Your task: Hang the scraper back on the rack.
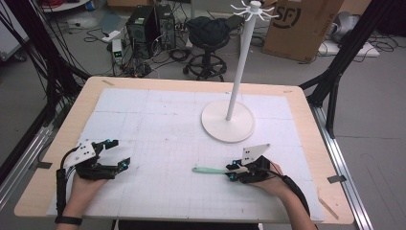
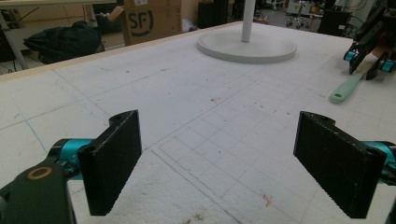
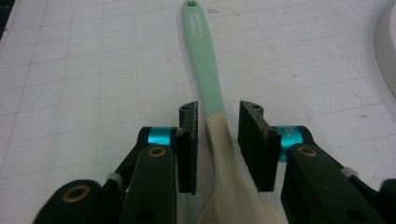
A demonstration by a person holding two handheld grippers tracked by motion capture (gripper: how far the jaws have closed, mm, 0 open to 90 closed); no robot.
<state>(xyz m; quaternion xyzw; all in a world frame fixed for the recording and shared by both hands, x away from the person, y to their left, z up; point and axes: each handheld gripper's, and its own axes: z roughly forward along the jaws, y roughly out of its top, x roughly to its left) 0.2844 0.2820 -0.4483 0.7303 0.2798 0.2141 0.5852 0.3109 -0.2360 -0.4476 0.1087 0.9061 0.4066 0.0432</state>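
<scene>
A: Layout, big to small: table [image 1: 306, 103], white rack stand [image 1: 228, 125] at centre-right, spoon [image 1: 210, 170] lying flat in front of the stand's base, mint handle pointing to the person's left.

B: Step?
A: Pick-up, I'd judge. Right tool [image 1: 233, 172] straddles the spoon's neck; jaws narrow but a gap shows on each side, so not clamped yet. Left tool [image 1: 116, 154] wide open, holding nothing, parked well apart.

B: Next move?
A: Likely close on the neck, then lift level.

B: View differences?
A: Right gripper view shows the jaw gaps around the spoon [image 3: 212, 116] and the cream bowl end. The high view shows the hooks on top of the stand.
</scene>
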